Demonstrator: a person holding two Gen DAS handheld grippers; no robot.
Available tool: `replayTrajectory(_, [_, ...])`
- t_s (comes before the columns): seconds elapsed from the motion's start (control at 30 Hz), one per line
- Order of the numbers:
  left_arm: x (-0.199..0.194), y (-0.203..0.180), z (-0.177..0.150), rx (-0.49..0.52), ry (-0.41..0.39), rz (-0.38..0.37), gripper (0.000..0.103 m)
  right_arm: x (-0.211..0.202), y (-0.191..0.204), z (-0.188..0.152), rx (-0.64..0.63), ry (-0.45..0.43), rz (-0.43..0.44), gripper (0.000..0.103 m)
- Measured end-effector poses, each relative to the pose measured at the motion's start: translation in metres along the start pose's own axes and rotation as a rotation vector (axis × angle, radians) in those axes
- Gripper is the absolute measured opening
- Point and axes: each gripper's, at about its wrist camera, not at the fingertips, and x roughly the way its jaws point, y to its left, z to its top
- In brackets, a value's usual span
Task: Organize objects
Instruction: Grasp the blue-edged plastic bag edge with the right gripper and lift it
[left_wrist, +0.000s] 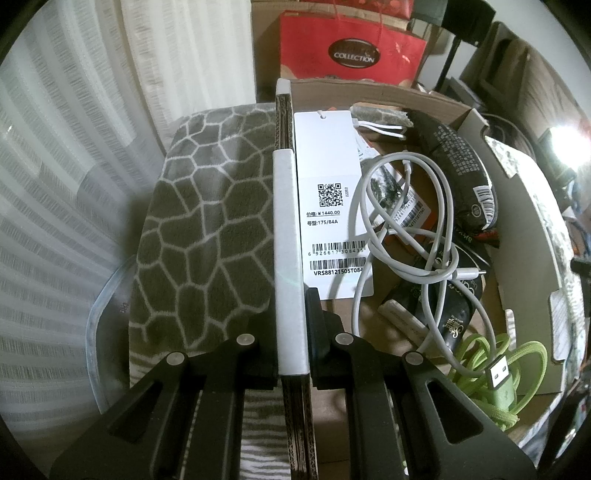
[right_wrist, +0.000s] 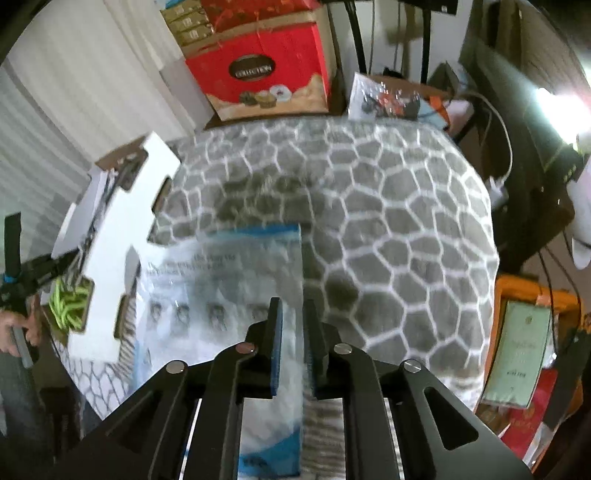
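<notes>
Left gripper (left_wrist: 293, 325): clamped on the white-taped wall of the box (left_wrist: 286, 206), one finger outside, one inside.
Box: open cardboard, resting on the patterned mat (left_wrist: 207, 206); in the right wrist view it sits at the mat's left edge (right_wrist: 110, 229).
Tag (left_wrist: 328, 192): white, printed with a QR code and barcodes; lies inside the box against the gripped wall.
White cable (left_wrist: 402, 221): loosely looped, in the middle of the box, partly over the tag.
Green cable (left_wrist: 495, 373): coiled in the box's near right corner.
Dark packet (left_wrist: 458, 162): lies along the far right side of the box.
Right gripper (right_wrist: 293, 332): jaws narrow, a slim gap between the pads; above the bag. Contact with the bag cannot be told; the view is blurred.
Bag (right_wrist: 221, 295): clear plastic with blue bands, flat on the mat just right of the box.
Hand (right_wrist: 18, 328): at the left edge of the right wrist view, on the other gripper's handle.
Red carton (right_wrist: 266, 74): beyond the mat's far edge.
</notes>
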Motion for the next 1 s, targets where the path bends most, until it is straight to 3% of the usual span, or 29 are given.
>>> replayTrajectory(0.13, [0.0, 0.001, 0.0, 0.0, 0.0, 0.001, 0.011, 0.001, -0.007, -0.016, 0.003, 0.017, 0.019, 0.041])
replayTrajectory(0.23, [0.0, -0.002, 0.0, 0.001, 0.001, 0.004, 0.011, 0.001, -0.009, -0.027, 0.005, 0.037, 0.052, 0.05])
replayTrajectory(0.5, [0.0, -0.003, 0.001, 0.001, 0.002, 0.008, 0.011, 0.005, -0.007, -0.047, -0.01, 0.079, 0.118, 0.053])
replayTrajectory(1.0, [0.0, -0.004, 0.001, -0.001, 0.002, 0.008, 0.011, 0.004, 0.009, -0.049, 0.03, 0.097, 0.38, 0.052])
